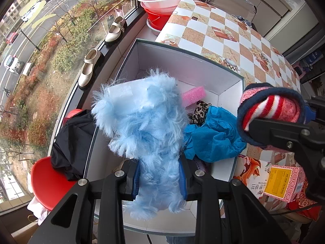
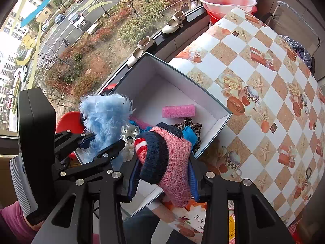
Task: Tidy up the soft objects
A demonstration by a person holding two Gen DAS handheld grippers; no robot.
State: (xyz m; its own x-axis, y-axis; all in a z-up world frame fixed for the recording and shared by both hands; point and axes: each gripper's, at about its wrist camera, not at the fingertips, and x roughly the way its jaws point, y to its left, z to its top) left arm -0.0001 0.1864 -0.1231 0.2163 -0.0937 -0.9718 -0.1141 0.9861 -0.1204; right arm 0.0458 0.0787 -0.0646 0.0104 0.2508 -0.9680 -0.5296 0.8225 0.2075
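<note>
Two grippers observed, each loaded. Left gripper (image 1: 160,180): jaws closed on fluffy blue item (image 1: 142,130), gripped near its lower end, long axis running up and away from the camera, free end above the open white box (image 1: 189,65). Right gripper (image 2: 162,179): jaws closed on pink knitted sock (image 2: 170,158), navy cuff (image 2: 156,156) with red-and-white stripes turned toward the camera's left, toe end hanging down below the pads; long axis roughly along the fingers.

Box noted on checkered surface (image 1: 229,34), at the edge nearest the window, one corner reaching past the surface edge. Inside the box: pink foam block (image 1: 194,95) lying flat near the far wall, leopard-print fabric (image 1: 200,110) beside it, crumpled blue cloth (image 1: 213,136) toward the near right corner. Far left portion of the box floor bare and white. Surface to the right of the box open across most of its width.

Left wrist view only: black garment (image 1: 71,144) draped over red chair (image 1: 48,181) just left of the box; printed cartons (image 1: 270,177) near the box's right corner. Right wrist view only: left gripper seen from the side, fluffy item standing above the box's left rim; white dotted fabric (image 2: 130,134) behind the sock. Shoes (image 1: 101,48) on the windowsill and stacked basins (image 1: 164,2) recorded in both views.
</note>
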